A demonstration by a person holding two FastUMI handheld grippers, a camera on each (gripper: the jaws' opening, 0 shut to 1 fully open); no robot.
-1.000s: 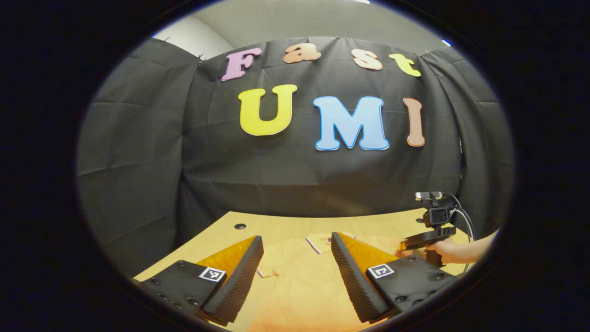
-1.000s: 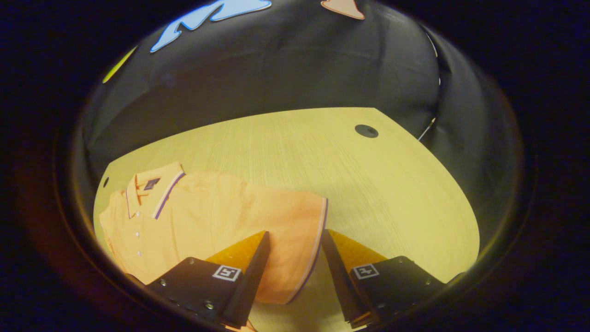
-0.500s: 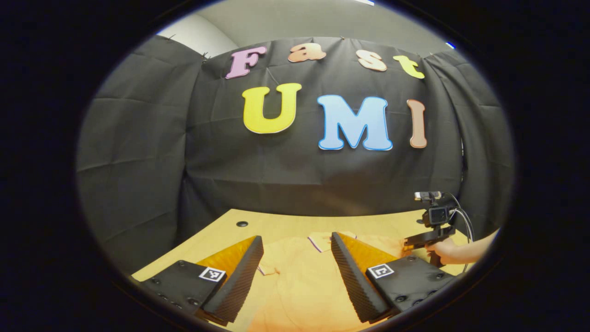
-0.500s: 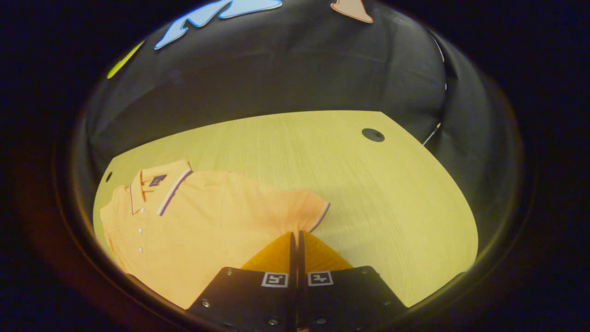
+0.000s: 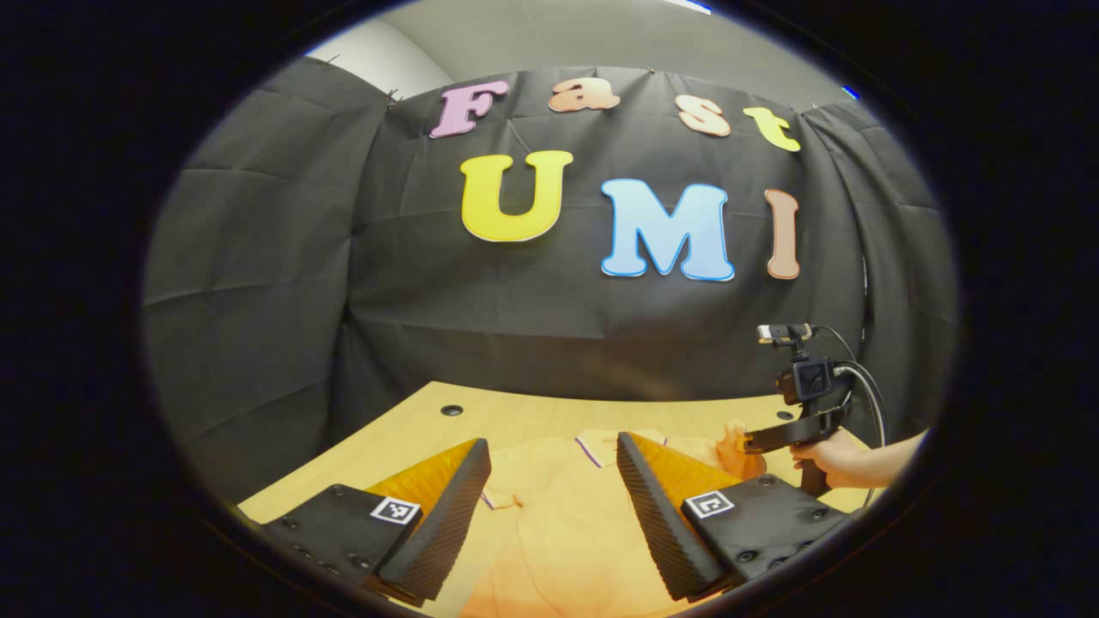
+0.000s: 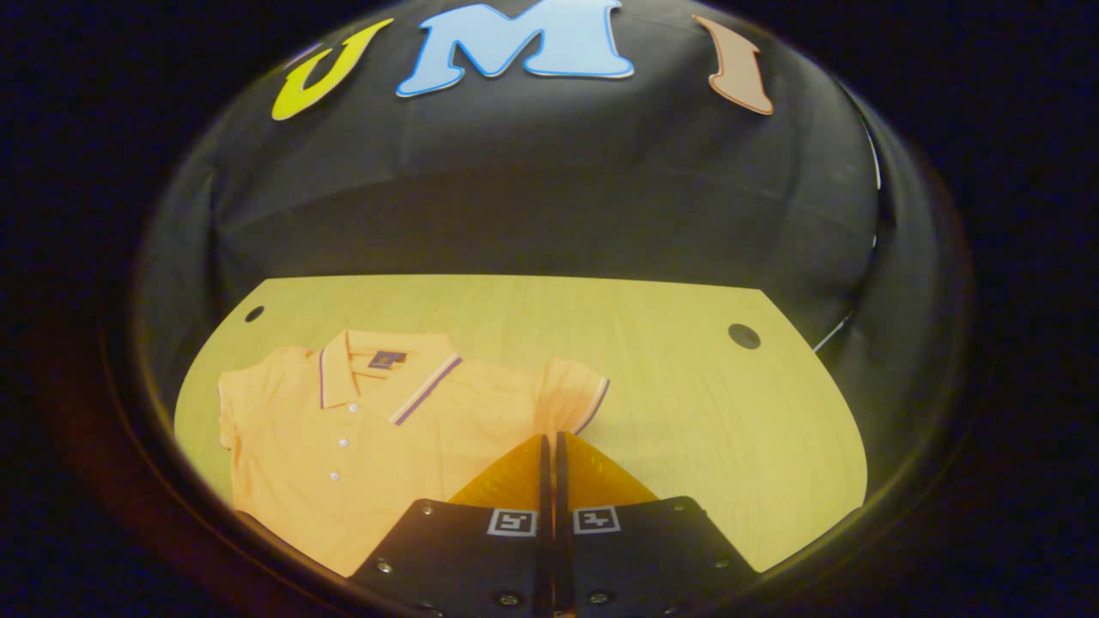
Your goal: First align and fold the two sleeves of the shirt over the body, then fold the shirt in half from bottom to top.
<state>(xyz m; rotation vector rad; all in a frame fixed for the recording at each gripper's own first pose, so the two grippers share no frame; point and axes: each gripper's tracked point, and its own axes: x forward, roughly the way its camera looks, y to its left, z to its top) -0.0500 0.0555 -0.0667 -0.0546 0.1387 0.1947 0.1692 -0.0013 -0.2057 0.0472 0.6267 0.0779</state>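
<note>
In the left gripper view, the left gripper point(image 5: 549, 481) hangs above the pale wooden table point(image 5: 412, 429) with its jaws spread wide and nothing between them. Below and ahead of it lies the orange short-sleeved polo shirt point(image 5: 549, 532), spread flat, its striped collar point(image 5: 601, 445) pointing away toward the booth wall. Farther off to the right, a hand point(image 5: 837, 459) holds the right gripper point(image 5: 755, 446), which lifts a bunch of the orange cloth clear of the table.

In the right gripper view, the right gripper point(image 6: 549, 442) has its jaws pressed together, and the shirt's striped-hem sleeve point(image 6: 573, 399) rises from just ahead of the fingertips, so it appears pinched there, though the contact itself is hidden. The shirt body lies to the left of the jaws, collar point(image 6: 386, 369) toward the wall, buttons running down toward the camera; its long axis runs from wall to near edge. The fold therefore has to travel leftward across that axis, onto the chest. The right gripper is plainly the nearer one for this sleeve; the opposite sleeve point(image 6: 230, 403) lies flat at the far left, closer to the left gripper's side.
</note>
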